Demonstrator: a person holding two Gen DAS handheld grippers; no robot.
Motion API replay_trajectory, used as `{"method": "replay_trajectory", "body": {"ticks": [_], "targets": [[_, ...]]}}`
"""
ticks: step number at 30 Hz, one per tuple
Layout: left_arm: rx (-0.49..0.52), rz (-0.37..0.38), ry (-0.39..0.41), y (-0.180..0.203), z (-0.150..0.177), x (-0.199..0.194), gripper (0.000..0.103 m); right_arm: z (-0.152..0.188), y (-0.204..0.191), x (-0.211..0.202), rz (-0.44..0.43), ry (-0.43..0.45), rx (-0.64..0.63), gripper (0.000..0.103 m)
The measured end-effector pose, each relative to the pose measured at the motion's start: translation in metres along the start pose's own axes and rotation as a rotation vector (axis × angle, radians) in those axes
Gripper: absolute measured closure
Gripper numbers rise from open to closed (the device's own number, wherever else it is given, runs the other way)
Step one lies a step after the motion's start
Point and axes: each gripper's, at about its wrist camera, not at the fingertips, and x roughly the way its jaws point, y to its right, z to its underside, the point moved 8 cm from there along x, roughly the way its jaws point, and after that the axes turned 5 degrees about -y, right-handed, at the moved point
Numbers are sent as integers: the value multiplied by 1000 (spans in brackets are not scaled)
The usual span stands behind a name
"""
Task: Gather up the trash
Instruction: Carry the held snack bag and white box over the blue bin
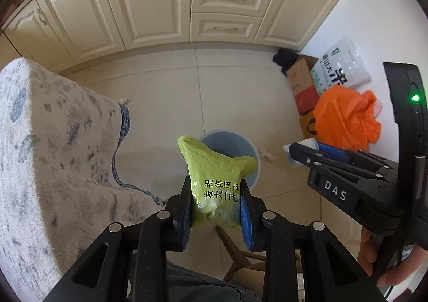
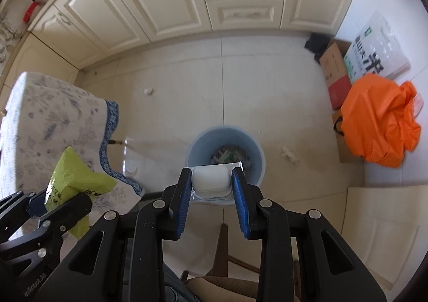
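My left claw [image 1: 216, 205] is matt black linkage with silver screws and blue ribbed pads. My right claw [image 2: 211, 189] matches it, lettered "DAS", with a green light glowing.

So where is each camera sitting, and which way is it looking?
Left wrist: on the left tool, looking down at the blue bin; it grips a yellow-green packet; a hand shows.
Right wrist: on the right tool, looking down into the bin; it grips a white packet.
Both share bin, cabinets, orange bag.
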Motion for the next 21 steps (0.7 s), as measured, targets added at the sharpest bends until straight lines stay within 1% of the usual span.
{"method": "replay_trajectory", "body": {"ticks": [6, 9, 12, 14, 17, 21], "targets": [[-2, -13, -90, 3, -8, 52, 77, 4, 5, 51, 19, -110, 24, 72], [-8, -7, -141, 6, -14, 81, 77, 8, 11, 76, 22, -163, 46, 72], [-25, -24, -196, 5, -18, 110, 77, 9, 18, 98, 27, -205, 72, 72], [-37, -38, -231, 3, -21, 128, 77, 10, 22, 108, 42, -225, 84, 72], [-60, -28, -270, 1, -25, 147, 77, 12, 25, 117, 40, -251, 96, 71], [-86, -65, -277, -6, -32, 160, 77, 12, 29, 117, 28, -245, 132, 71]]}}
